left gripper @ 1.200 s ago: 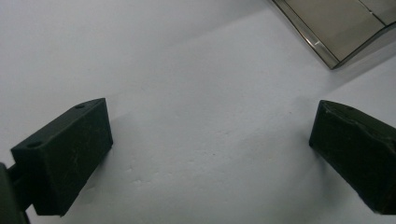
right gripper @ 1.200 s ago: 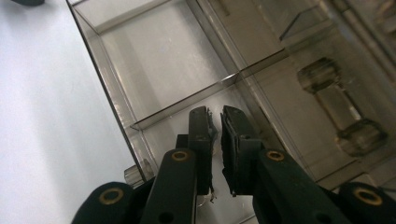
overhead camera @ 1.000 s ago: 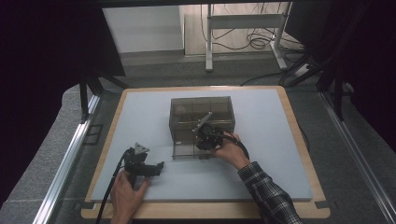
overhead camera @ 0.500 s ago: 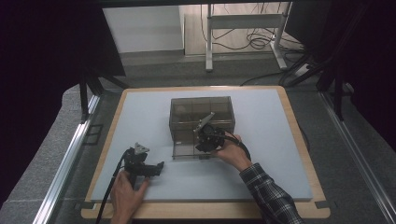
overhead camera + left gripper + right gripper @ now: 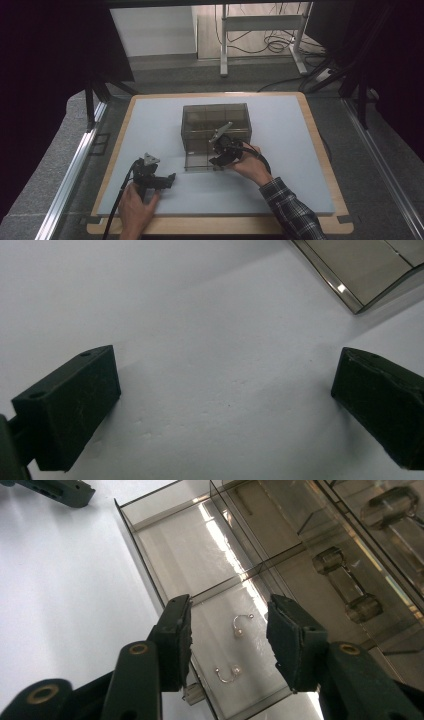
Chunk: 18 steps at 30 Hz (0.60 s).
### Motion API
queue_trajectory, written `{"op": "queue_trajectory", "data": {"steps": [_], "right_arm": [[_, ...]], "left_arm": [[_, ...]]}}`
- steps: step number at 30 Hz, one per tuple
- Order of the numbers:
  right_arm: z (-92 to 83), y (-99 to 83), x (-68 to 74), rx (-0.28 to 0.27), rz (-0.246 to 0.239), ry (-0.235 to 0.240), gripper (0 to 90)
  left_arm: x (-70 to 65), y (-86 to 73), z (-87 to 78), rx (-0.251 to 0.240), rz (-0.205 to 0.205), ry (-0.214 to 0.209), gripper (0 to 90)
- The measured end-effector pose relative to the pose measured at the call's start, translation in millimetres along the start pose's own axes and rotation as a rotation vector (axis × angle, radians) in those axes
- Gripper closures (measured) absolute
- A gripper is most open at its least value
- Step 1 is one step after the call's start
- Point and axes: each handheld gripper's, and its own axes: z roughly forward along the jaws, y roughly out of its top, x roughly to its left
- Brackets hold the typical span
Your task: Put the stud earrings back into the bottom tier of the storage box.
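**Two little earrings lie in the open drawer under my right gripper**

I see two small earrings in the pulled-out drawer (image 5: 200,575) of the smoky clear box (image 5: 216,125). One earring (image 5: 241,624) is a curved bit of wire with a pearl, and it lies right between my right gripper's fingers, a bit past their tips. The other earring (image 5: 226,674) lies closer to me, low between the two fingers, near the drawer's front edge. Both rest flat on the drawer floor. Nothing touches them.

My right gripper (image 5: 229,635) hangs over this end of the drawer. Its jaws have just been opening, and now they stand apart with only air between the pads. I hold nothing with it. A thin wall splits the drawer just beyond the fingertips, and the far part of the drawer is past that wall. To the right of the right finger I see the box's other drawers with their clear knobs (image 5: 350,585).

From above, the right gripper (image 5: 220,150) sits at the front of the box, on the pale mat (image 5: 300,165).

My left gripper (image 5: 225,395) is well apart from the box, low over the mat. Its fingers (image 5: 70,405) are spread wide and hold nothing. A corner of the drawer (image 5: 360,270) shows far past its right finger. From above I see the left gripper (image 5: 162,180) near the mat's front edge.
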Motion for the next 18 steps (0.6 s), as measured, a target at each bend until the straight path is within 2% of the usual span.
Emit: {"op": "queue_trajectory", "data": {"steps": [18], "right_arm": [[-10.0,-4.5,8.5,-0.025,0.006,0.007,36.6]], "left_arm": [[0.0,0.1,0.2,-0.003,0.0,0.001,0.0]]}}
